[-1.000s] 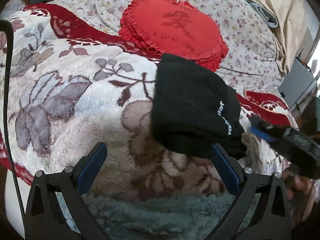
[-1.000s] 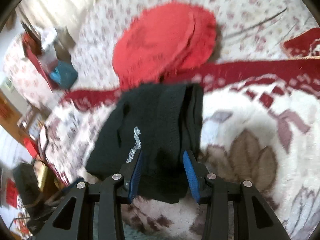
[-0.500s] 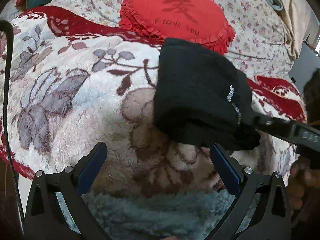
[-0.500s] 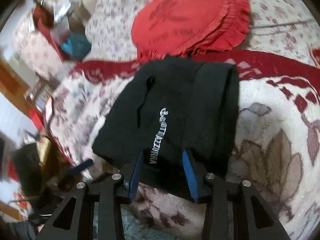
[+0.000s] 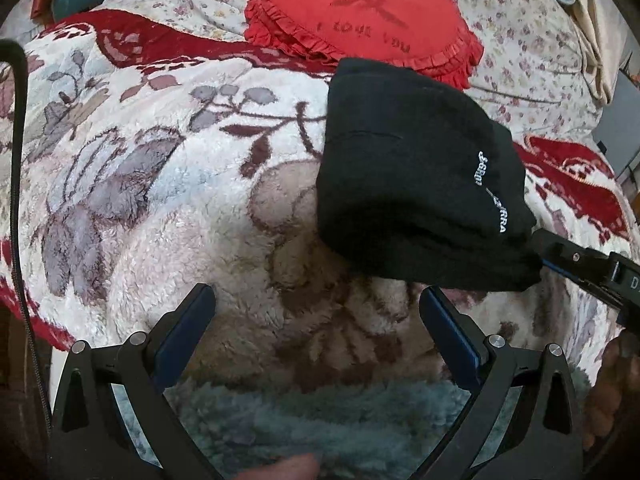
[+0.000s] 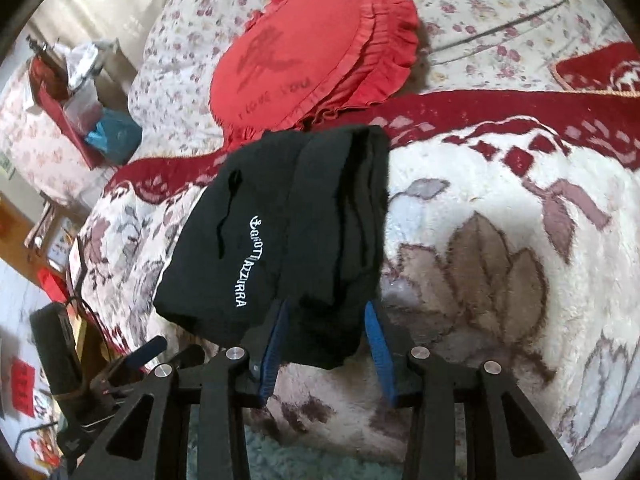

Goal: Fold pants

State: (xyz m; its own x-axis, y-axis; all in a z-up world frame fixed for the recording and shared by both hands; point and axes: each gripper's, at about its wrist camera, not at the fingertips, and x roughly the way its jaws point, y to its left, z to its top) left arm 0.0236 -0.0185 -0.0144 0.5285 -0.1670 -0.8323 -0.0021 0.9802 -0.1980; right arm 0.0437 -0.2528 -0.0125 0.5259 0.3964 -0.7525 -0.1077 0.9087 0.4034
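While folded black pants [image 6: 296,236] rest on floral blanket [image 6: 500,216] near red cushion [image 6: 312,56], my right fingers [image 6: 326,312] pinch near edge; my left fingers [image 5: 316,312] spread, empty.

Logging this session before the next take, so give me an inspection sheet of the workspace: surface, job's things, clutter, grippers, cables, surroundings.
Surface: plush floral blanket with red border, over a flowered sheet.
Job's things: black pants, folded into a compact bundle, white lettering on top.
Clutter: red ruffled cushion beside the bundle's far edge.
Grippers: left gripper open, holding nothing; right gripper shut on the bundle's near edge.
Cables: black cable at the left edge of the left wrist view.
Surroundings: teal bag and boxes beside the bed.
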